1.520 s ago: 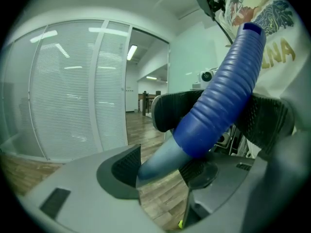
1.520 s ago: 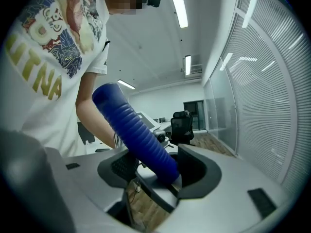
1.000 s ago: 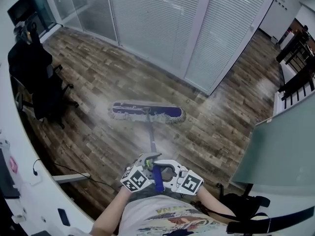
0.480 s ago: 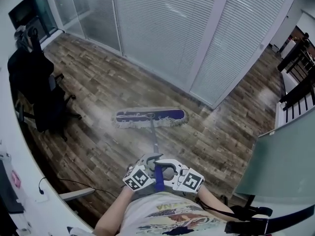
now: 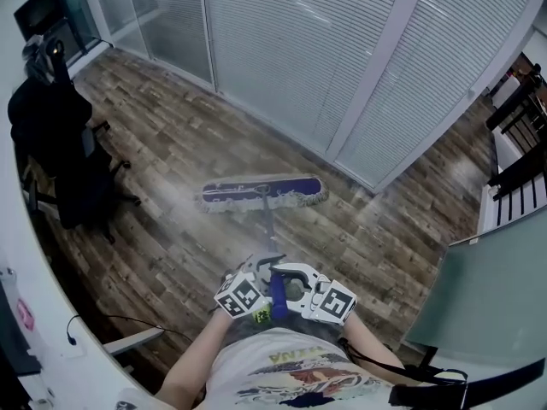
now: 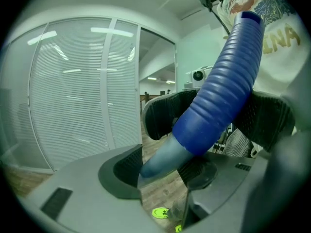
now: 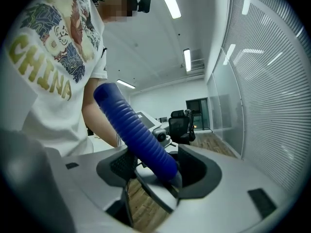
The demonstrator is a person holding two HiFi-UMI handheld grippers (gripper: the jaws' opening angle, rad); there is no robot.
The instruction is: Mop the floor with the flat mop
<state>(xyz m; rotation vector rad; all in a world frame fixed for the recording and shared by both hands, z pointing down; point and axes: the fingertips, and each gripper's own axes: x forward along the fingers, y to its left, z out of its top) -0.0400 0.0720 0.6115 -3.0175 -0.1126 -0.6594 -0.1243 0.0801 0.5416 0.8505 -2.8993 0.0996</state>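
The flat mop head (image 5: 261, 193), blue with a pale fringe, lies flat on the wood floor (image 5: 171, 143) a short way in front of the blind-covered partition. Its thin pole (image 5: 269, 233) runs back to a ribbed blue handle grip (image 5: 278, 295) at my waist. My left gripper (image 5: 263, 273) and right gripper (image 5: 289, 287) sit side by side, both shut on the handle. In the left gripper view the blue grip (image 6: 218, 91) crosses between that gripper's jaws (image 6: 163, 166). The right gripper view shows the same grip (image 7: 136, 130) clamped in the right gripper (image 7: 155, 171).
A black office chair (image 5: 60, 152) draped with a dark jacket stands at the left by a curved white desk (image 5: 34, 314). A cable (image 5: 111, 319) trails on the floor there. Glass partitions with blinds (image 5: 342, 58) close the far side; a frosted panel (image 5: 487, 289) stands at the right.
The mop head has slid forward toward the blind-covered partition and evened out from a tilt. Both grippers, still shut on the handle, travelled with it.
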